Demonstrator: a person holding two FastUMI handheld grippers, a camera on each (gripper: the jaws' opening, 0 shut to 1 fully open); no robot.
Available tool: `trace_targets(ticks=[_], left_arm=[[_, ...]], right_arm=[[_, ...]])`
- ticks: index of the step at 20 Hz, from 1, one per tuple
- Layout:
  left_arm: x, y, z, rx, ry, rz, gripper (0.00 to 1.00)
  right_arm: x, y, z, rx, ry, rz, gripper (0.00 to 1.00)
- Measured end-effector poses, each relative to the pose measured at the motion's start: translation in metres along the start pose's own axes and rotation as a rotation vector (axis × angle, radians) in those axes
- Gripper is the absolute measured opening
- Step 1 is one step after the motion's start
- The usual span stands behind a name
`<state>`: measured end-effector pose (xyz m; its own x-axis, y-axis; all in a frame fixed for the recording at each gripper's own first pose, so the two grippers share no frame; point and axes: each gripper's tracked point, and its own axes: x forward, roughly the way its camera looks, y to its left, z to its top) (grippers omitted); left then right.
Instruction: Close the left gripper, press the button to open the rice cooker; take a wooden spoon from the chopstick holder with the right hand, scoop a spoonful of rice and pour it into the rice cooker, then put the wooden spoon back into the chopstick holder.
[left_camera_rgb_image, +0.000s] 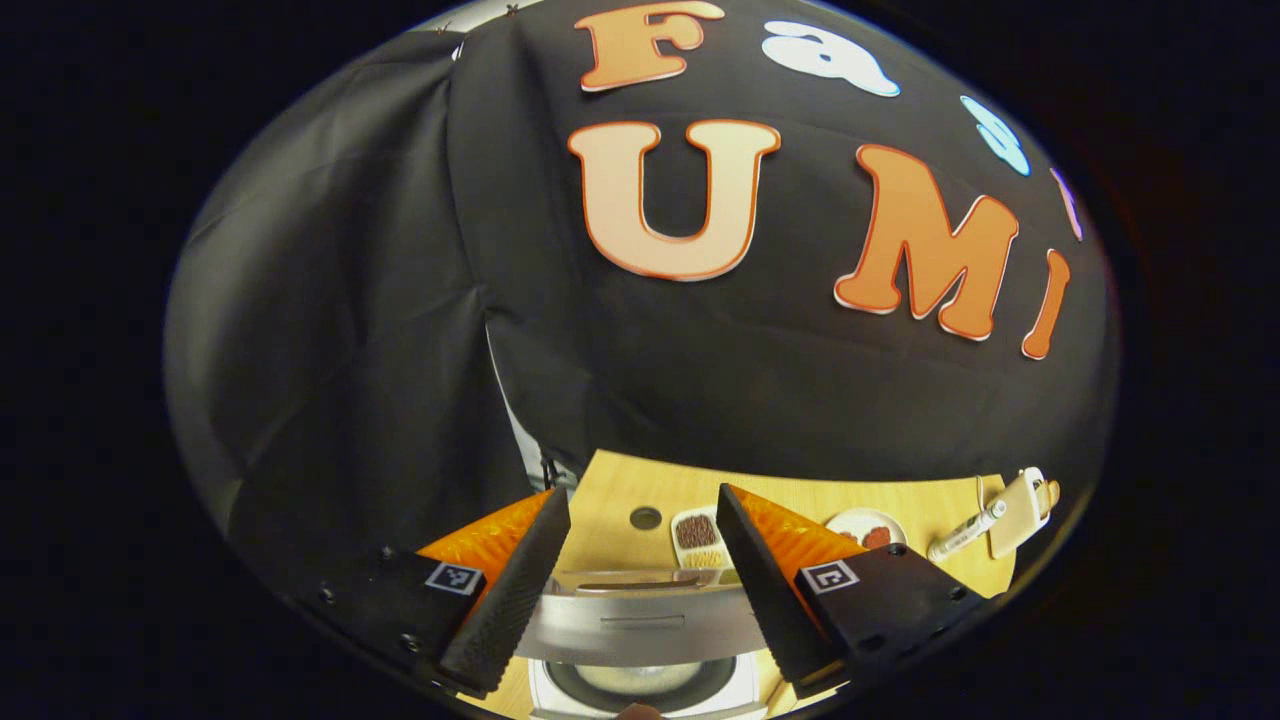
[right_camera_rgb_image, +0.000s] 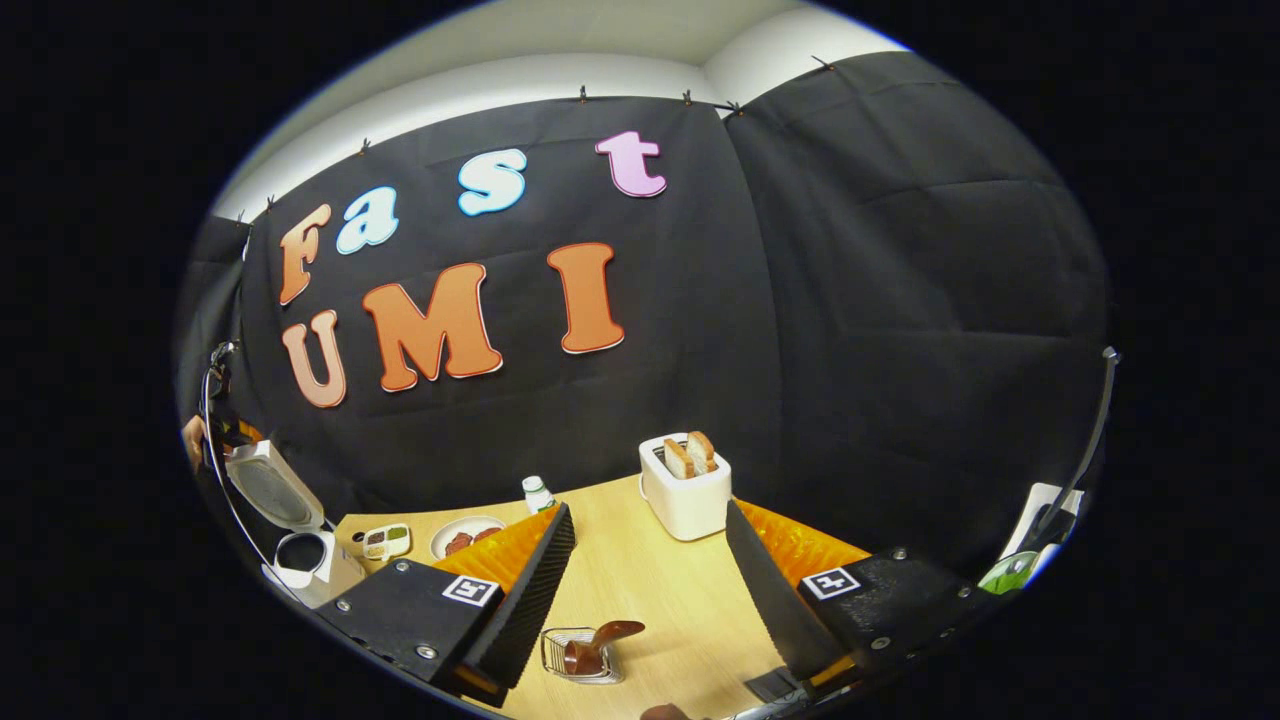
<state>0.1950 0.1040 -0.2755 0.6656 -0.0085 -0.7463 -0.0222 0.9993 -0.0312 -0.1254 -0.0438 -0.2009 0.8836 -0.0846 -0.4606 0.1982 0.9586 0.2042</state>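
Right tongs (right_camera_rgb_image: 650, 585) hang wide open and empty above the wooden spoon (right_camera_rgb_image: 598, 645) in its wire holder (right_camera_rgb_image: 580, 655), ready to pick it. Left tongs (left_camera_rgb_image: 640, 570), open and empty, hover over the open rice cooker (left_camera_rgb_image: 640, 640).

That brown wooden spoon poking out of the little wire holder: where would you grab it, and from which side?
Probably by the part of the wooden spoon that sticks out above the chopstick holder, coming from above. It leans up and to the right, clear of the wire rim, and the open right gripper is above it.
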Motion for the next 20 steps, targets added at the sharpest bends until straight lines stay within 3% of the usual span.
trace_targets(ticks=[6, 12, 19, 20], left_arm=[[-0.032, -0.002, -0.083, -0.024, 0.199, -0.005, 0.99], [-0.051, 0.006, -0.148, -0.002, 0.291, 0.001, 0.99], [-0.048, 0.002, -0.253, -0.014, 0.489, 0.036, 0.99], [-0.041, 0.003, -0.236, -0.003, 0.412, 0.038, 0.99]], right_arm=[[0.018, 0.021, -0.009, 0.005, 0.029, 0.076, 0.95], [0.029, 0.057, -0.019, -0.003, 0.056, 0.176, 0.95], [0.027, 0.091, -0.020, -0.048, 0.066, 0.259, 0.95], [0.026, 0.096, -0.018, -0.056, 0.064, 0.270, 0.95]])
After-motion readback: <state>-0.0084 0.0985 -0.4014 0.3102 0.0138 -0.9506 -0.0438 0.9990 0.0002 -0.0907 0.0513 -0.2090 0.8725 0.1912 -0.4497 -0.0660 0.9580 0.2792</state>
